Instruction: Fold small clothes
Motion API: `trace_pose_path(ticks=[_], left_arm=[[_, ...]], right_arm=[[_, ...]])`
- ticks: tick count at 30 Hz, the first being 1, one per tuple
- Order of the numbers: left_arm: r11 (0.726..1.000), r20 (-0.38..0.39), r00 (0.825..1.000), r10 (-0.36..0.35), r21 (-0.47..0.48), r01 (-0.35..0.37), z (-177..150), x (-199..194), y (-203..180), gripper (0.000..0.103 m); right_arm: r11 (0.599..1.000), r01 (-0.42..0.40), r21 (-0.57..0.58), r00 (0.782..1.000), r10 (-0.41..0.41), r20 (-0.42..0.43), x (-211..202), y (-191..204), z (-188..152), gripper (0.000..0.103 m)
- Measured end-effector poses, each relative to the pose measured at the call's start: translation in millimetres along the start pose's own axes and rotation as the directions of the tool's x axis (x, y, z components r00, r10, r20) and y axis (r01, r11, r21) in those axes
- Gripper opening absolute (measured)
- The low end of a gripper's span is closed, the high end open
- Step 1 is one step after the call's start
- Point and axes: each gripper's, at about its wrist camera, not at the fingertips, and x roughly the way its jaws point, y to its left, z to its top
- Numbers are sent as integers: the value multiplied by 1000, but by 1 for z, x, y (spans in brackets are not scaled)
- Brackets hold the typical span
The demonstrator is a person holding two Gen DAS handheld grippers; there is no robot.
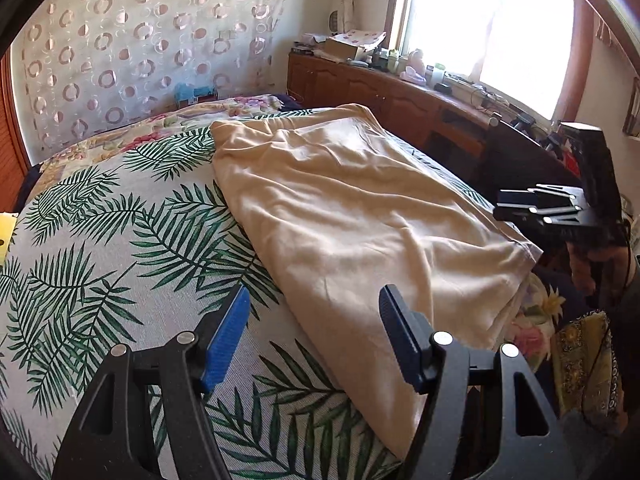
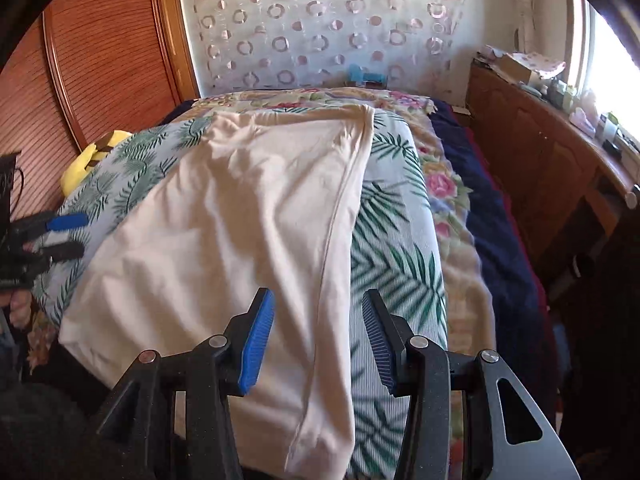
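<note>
A cream garment lies folded lengthwise on a palm-leaf sheet on the bed; it also shows in the right wrist view. My left gripper is open and empty, just above the garment's near left edge. My right gripper is open and empty, over the garment's hemmed right edge. Each gripper shows in the other's view: the right one at the garment's far side, the left one beside its left edge.
A floral blanket and a dark blue cover lie right of the sheet. A wooden cabinet with clutter stands under the window. A yellow plush sits at the sheet's far left by the wooden wardrobe.
</note>
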Motion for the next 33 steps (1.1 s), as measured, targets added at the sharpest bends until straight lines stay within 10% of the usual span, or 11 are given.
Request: trace_pose_path(ticks=[3,18,28,33], left_arm=[[1000,-11,1000,1,3,-1,-4,1,-4,68],[999,-68,997,-38,12,39,-35,6,-17,63],[997,-82,994,-72,31,74,-47,6,-26,53],[993,-77,992,-102,54,107,-48,5,-28,6]], right_arm=[[1000,-1,1,1000,1,13,-9,-1,-12,65],[998,52,37,998,-50,-43,-10,7,-42,64],[1000,3,-7,999,-3,-51,-17,15,-49,25],[999,-18,-41,998,15,-60,-17,23,-50,9]])
